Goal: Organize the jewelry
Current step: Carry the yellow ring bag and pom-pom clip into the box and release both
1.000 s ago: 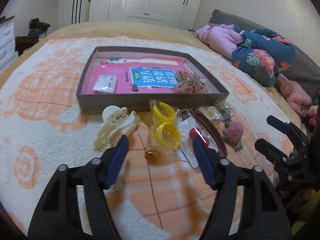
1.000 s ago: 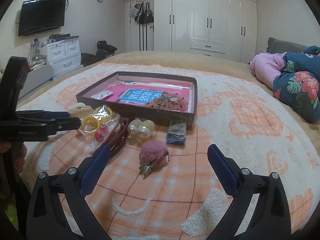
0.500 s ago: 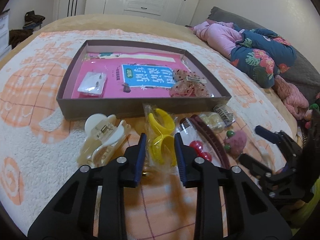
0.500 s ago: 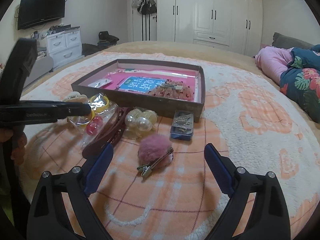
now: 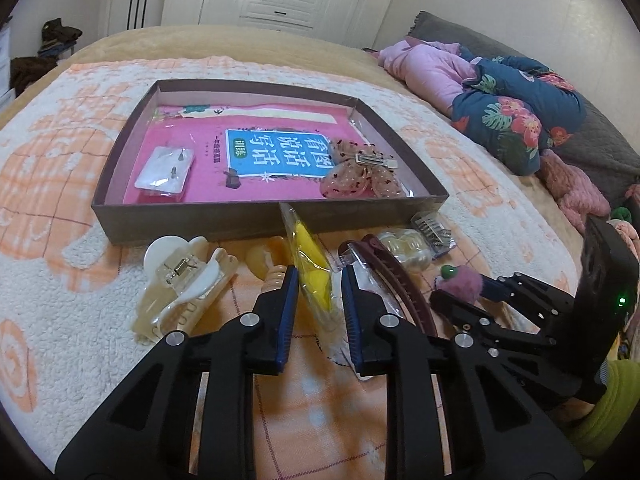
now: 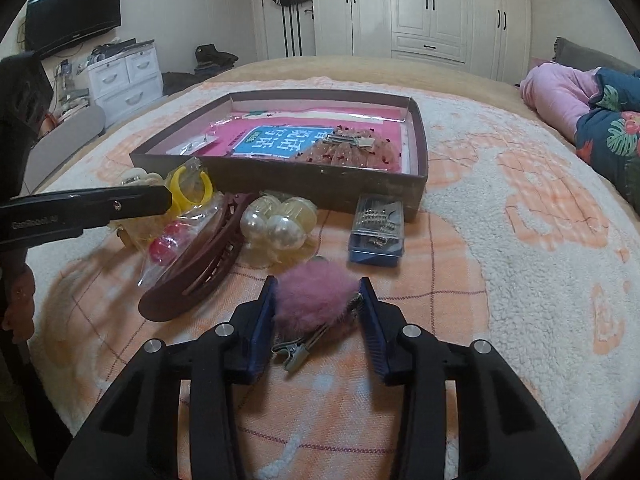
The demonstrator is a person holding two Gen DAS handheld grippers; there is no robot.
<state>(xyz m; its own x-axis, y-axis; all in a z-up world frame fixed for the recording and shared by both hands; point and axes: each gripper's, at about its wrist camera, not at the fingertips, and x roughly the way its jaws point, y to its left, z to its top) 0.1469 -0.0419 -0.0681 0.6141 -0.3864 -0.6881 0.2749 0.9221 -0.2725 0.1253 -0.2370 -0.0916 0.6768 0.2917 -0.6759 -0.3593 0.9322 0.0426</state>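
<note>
My left gripper [image 5: 319, 278] is shut on a clear bag of yellow rings [image 5: 312, 262], tilted up on edge in front of the brown box [image 5: 192, 226]. My right gripper [image 6: 318, 286] is shut on a pink fluffy hair clip [image 6: 316, 296] lying on the blanket. The box [image 6: 280, 178] holds a pink book, a small earring packet [image 5: 166, 168] and a pink spotted bow clip [image 5: 356, 176]. In front of it lie a cream claw clip [image 5: 180, 280], a dark red hair clip [image 6: 200, 264], pearl bobbles [image 6: 276, 224] and a blue case of clips [image 6: 376, 232].
Everything lies on an orange and white blanket on a bed. Pink and floral bedding [image 5: 500, 108] is piled at the right. Wardrobes [image 6: 420, 8] stand beyond the bed, with white drawers [image 6: 124, 80] and a TV at the left.
My left gripper has closed on the bag of yellow rings and lifted it on edge. My right gripper has moved forward and closed around the pink fluffy clip.
</note>
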